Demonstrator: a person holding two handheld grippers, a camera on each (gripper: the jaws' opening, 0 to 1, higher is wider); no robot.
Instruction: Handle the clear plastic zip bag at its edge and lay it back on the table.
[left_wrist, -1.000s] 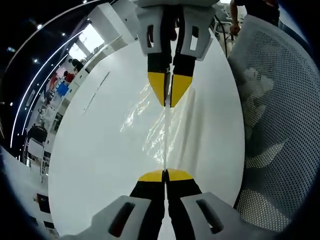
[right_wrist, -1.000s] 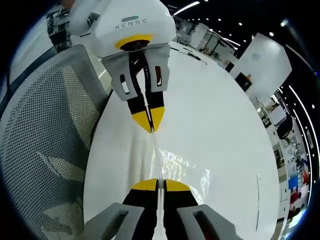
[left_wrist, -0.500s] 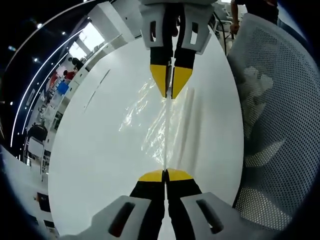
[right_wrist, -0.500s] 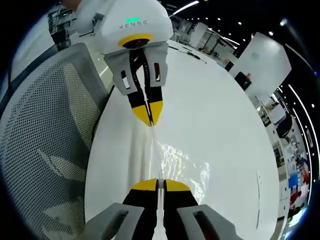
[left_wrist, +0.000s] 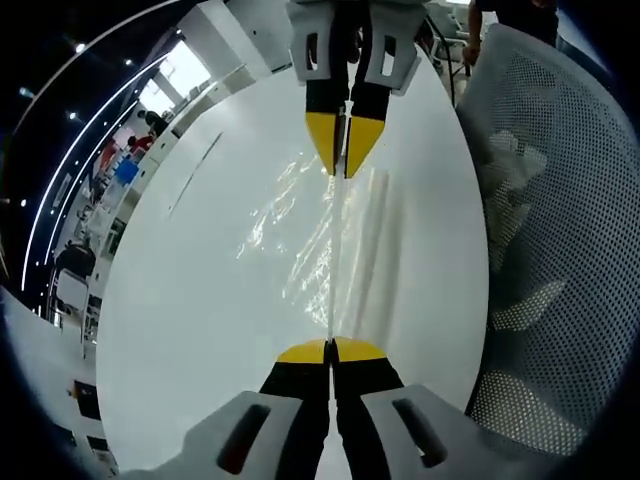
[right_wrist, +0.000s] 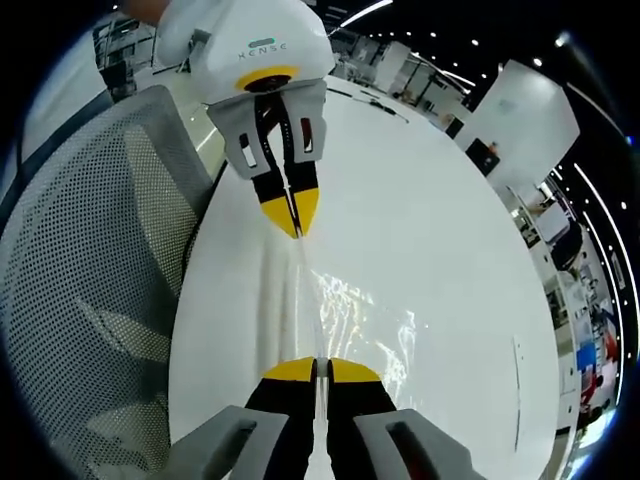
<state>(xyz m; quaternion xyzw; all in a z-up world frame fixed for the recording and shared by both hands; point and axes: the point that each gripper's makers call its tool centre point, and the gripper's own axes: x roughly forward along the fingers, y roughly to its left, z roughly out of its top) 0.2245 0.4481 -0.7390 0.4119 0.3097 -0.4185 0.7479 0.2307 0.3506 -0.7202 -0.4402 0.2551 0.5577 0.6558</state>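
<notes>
The left tool (left_wrist: 330, 352) has its two yellow tips pressed together on one end of the clear plastic zip bag (left_wrist: 315, 235). The bag's thin edge runs straight out from between those tips. At the far end of that edge is the right tool (left_wrist: 340, 160), seen here from the front, and its tips are pinched on the bag too. So the bag hangs like a tight line between the two tools, just above the white bench (left_wrist: 200, 300). It looks lifted, but I cannot tell for sure if its lower part touches the bench. To the right of the left tool is a grey mesh chair (left_wrist: 560, 250).

In the right gripper view it is the same story from the other end. The mesh chair (right_wrist: 90, 260) is now to the left. The right tool (right_wrist: 315, 372) is clamped on the bag (right_wrist: 345, 315), and the left tool (right_wrist: 290, 215) holds the far end of it.

To do this step well, I think both tools should go down together, slowly and level. They should hold the bag gently stretched so it does not fold or curl. They should let go when the bag lies flat on the bench (right_wrist: 440, 260).

The bag's long way points from one tool straight to the other. Its shiny flat side spreads to the left of the left tool and to the right of the right tool.
</notes>
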